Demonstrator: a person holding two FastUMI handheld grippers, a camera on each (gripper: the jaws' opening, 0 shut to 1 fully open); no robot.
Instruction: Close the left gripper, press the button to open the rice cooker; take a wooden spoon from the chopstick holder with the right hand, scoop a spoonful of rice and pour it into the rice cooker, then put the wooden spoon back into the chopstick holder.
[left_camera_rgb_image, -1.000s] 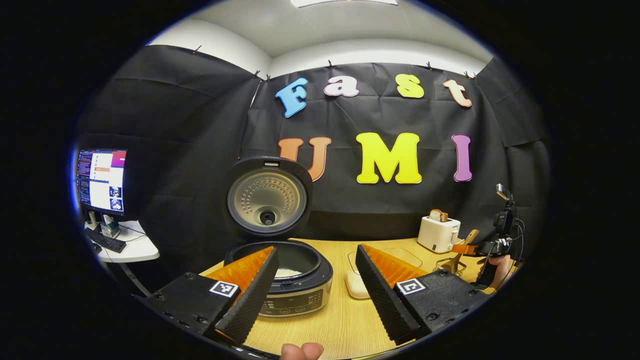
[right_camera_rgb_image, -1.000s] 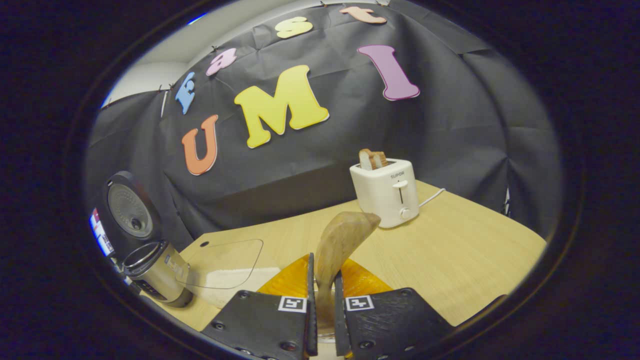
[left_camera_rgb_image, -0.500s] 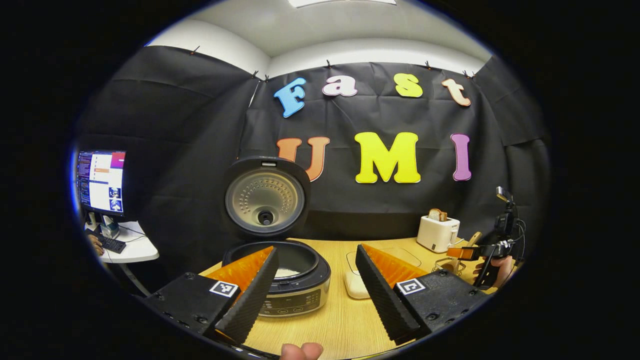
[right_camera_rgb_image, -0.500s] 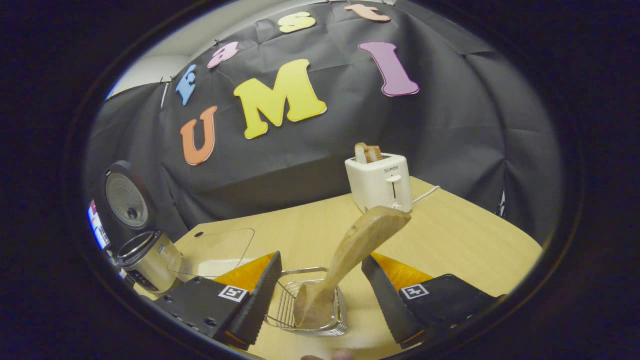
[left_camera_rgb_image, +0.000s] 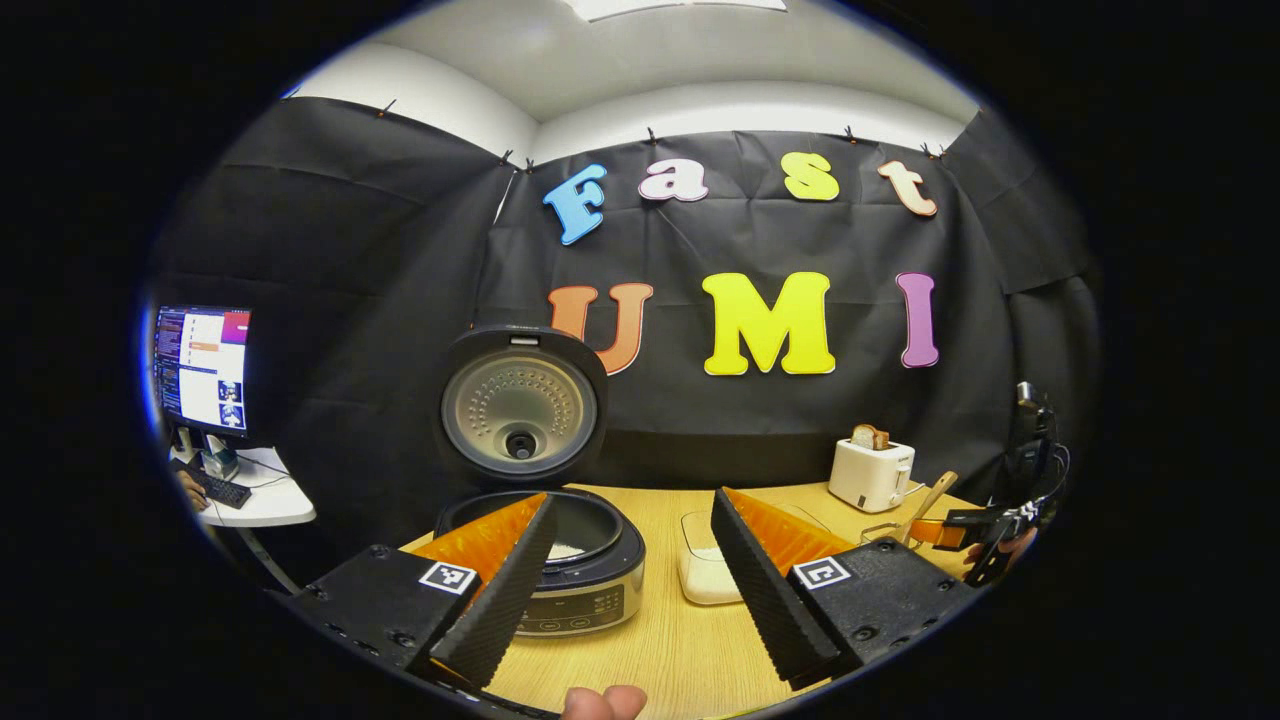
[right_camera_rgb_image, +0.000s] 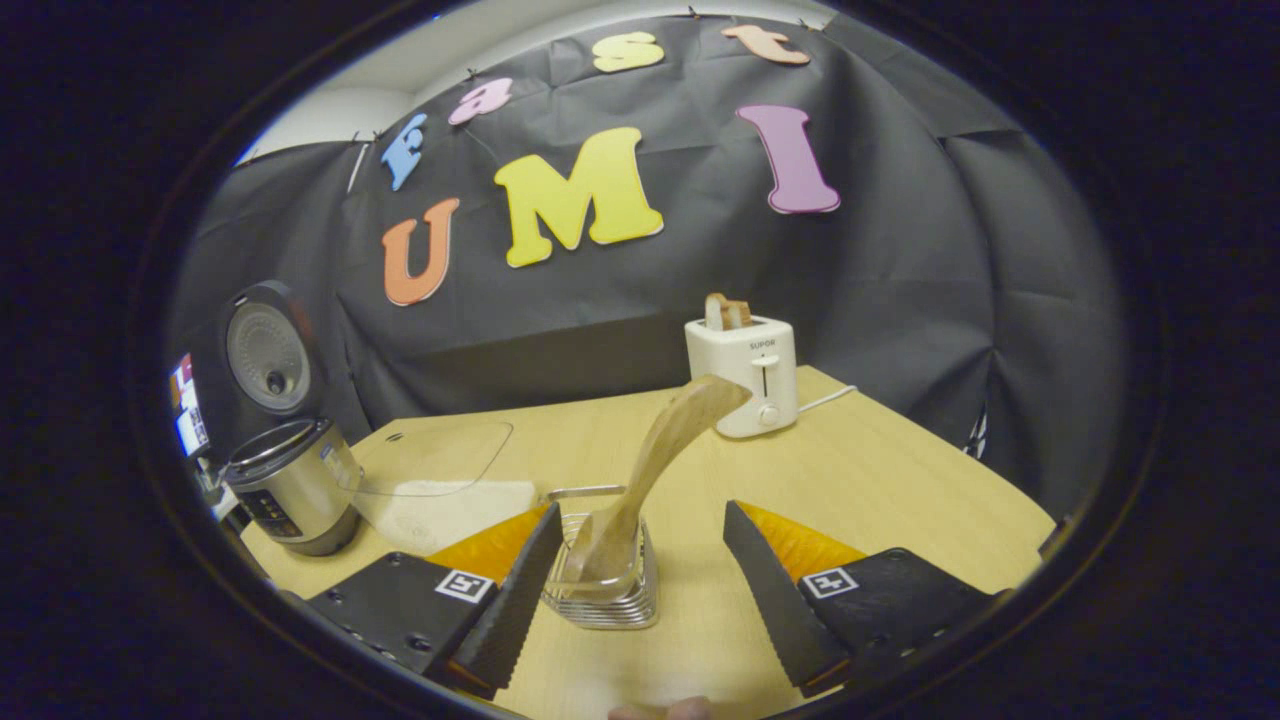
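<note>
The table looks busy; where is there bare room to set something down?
The table is bare right of the chopstick holder and in front of the toaster. Crowded: between the rice cooker and the holder, where the clear container sits.

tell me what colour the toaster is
White, the toaster shows best in the right gripper view.

The light comes from above: a bright ceiling lamp (left_camera_rgb_image: 680, 5) shows at the top of the left gripper view. The table (right_camera_rgb_image: 900, 480) looks bright and warm, with soft, faint shadows. The black wall cloth (left_camera_rgb_image: 330, 260) stays dark. A clear lid (right_camera_rgb_image: 440, 460) on the table has a pale shine. A screen (left_camera_rgb_image: 203, 367) glows very bright. Both pictures are sharp in the middle. Straight lines bend near the round edges, and the right gripper view gets dim there.
</note>
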